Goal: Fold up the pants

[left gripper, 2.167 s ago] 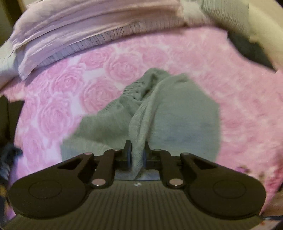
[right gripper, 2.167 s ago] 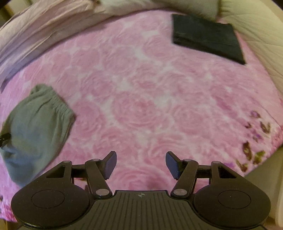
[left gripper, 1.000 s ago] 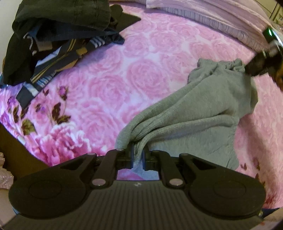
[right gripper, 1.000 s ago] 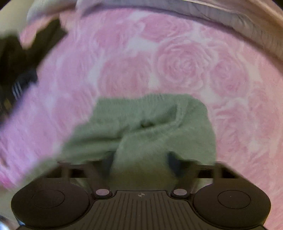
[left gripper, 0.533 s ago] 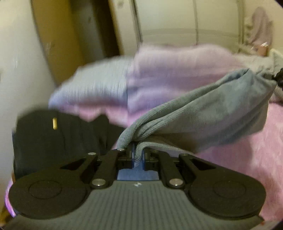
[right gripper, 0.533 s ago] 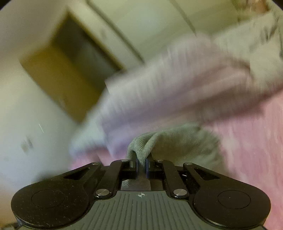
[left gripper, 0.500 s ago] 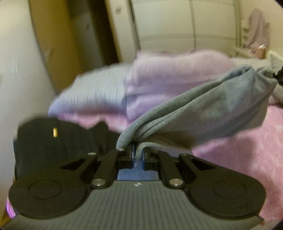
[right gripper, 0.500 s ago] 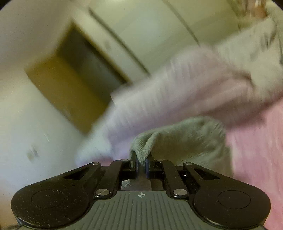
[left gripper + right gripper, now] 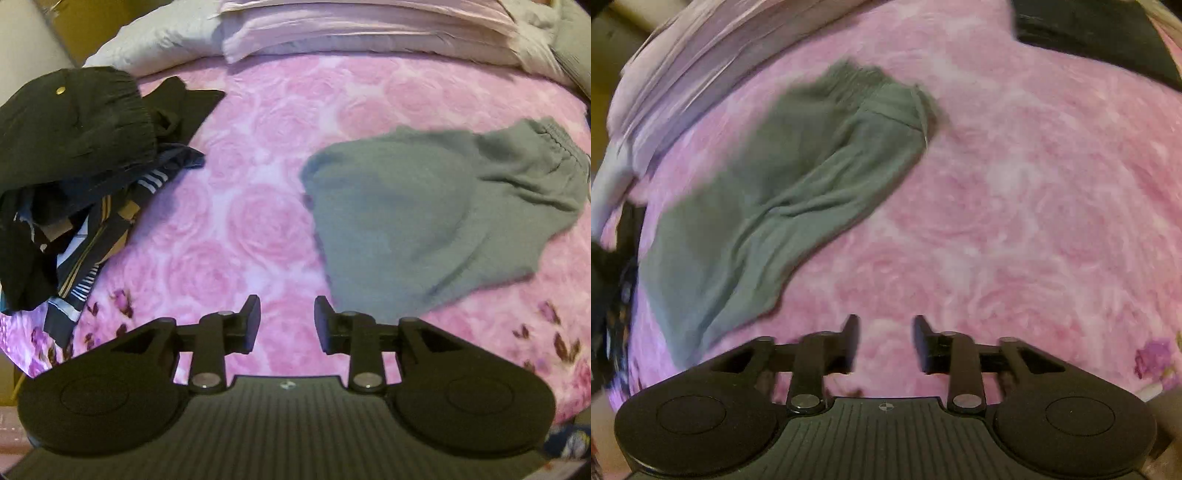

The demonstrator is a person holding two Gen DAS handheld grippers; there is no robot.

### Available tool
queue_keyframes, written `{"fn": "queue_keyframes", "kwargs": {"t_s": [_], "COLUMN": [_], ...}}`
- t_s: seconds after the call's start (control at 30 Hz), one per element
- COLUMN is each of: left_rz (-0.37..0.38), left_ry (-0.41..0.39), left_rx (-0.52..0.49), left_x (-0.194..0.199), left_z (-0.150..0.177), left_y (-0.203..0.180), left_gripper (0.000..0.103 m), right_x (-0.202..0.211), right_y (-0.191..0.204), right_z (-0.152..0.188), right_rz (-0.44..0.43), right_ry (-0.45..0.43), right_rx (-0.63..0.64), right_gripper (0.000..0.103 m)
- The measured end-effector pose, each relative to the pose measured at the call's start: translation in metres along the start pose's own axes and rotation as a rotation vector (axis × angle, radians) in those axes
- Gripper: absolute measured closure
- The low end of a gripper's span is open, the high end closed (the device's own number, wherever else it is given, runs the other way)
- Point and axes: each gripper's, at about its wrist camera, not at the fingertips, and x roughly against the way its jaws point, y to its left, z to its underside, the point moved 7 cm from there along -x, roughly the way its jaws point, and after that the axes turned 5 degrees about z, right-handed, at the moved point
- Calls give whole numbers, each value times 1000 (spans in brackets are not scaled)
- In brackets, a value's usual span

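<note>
Pink rose-print bedspread (image 9: 258, 155) fills both views. Left claw (image 9: 287, 325) and right claw (image 9: 886, 343) are both opening, nothing between the jaws, where half a second ago each pinched grey cloth held up in the air. Pants (image 9: 424, 221) now lie released on the spread, right of centre in the left view, upper left in the right view (image 9: 783, 199), loosely doubled with wrinkles. Judged: one fold laid, smoothing or another fold remains. Dark clothes pile (image 9: 70, 166) sits at left.

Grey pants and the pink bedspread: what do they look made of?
Grey pants: soft matte knit, probably cotton jersey or fleece; it drapes in loose folds, with a gathered elastic waistband. Pink bedspread: plush-looking fabric, likely fleece or embossed microfibre, judging by its raised rose pattern and faint sheen.
</note>
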Motion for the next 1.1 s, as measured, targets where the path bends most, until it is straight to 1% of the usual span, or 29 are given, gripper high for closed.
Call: {"fn": "queue_keyframes", "kwargs": {"t_s": [0.07, 0.1, 0.13, 0.17, 0.27, 0.3, 0.33, 0.43, 0.5, 0.53, 0.6, 0.63, 0.67, 0.7, 0.73, 0.77, 0.8, 0.83, 0.9, 1.0, 1.03, 1.07, 1.1], "left_rz": [-2, 1, 8, 13, 39, 43, 54, 75, 84, 86, 98, 102, 109, 120, 133, 144, 160, 179, 229, 269, 283, 296, 306], "left_ry": [-16, -30, -42, -49, -67, -67, -67, -65, -60, -55, -42, -35, -26, -16, -3, 9, 18, 27, 53, 83, 95, 109, 120], "left_rx": [10, 11, 14, 19, 52, 66, 85, 136, 158, 164, 164, 157, 146, 137, 126, 118, 115, 117, 132, 155, 162, 170, 178], "left_x": [-12, -15, -22, -28, -53, -61, -70, -97, -115, -123, -139, -144, -151, -156, -161, -164, -166, -168, -172, -176, -179, -181, -184], "left_z": [-21, -28, -35, -47, -75, -83, -92, -112, -125, -129, -137, -139, -142, -144, -145, -146, -148, -150, -154, -162, -165, -167, -168], "left_y": [9, 14, 17, 20, 34, 38, 42, 56, 63, 66, 67, 68, 67, 65, 64, 63, 62, 61, 60, 60, 60, 59, 58], "left_gripper": [67, 64, 61, 61, 59, 59, 59, 58, 58, 58, 58, 58, 58, 58, 58, 58, 58, 58, 58, 58, 58, 58, 58], "right_x": [-3, -5, -11, -19, -44, -52, -55, -87, -115, -132, -159, -175, -178, -184, -187, -186, -184, -179, -158, -110, -93, -74, -57], "right_y": [11, 17, 30, 35, 70, 82, 86, 111, 121, 125, 124, 122, 117, 114, 112, 109, 106, 104, 91, 60, 49, 32, 14], "right_z": [-22, -38, -58, -71, -122, -141, -154, -202, -230, -242, -258, -264, -261, -262, -261, -257, -254, -248, -228, -183, -164, -143, -124], "right_rz": [-13, -20, -35, -52, -80, -83, -73, -80, -45, -15, 38, 88, 116, 133, 154, 210, 259, 210, 162, 99, 107, 164, 202], "right_ry": [-50, -73, -95, -109, -150, -161, -169, -182, -171, -160, -148, -134, -130, -131, -130, -124, -114, -110, -126, -163, -157, -152, -159], "right_rx": [18, 24, 16, 6, -40, -58, -83, -153, -174, -187, -225, -257, -287, -320, -331, -322, -305, -314, -329, -382, -394, -407, -422], "right_gripper": [48, 46, 46, 45, 45, 45, 45, 45, 45, 45, 45, 45, 45, 48, 60, 100, 102, 103, 103, 103, 103, 103, 103]}}
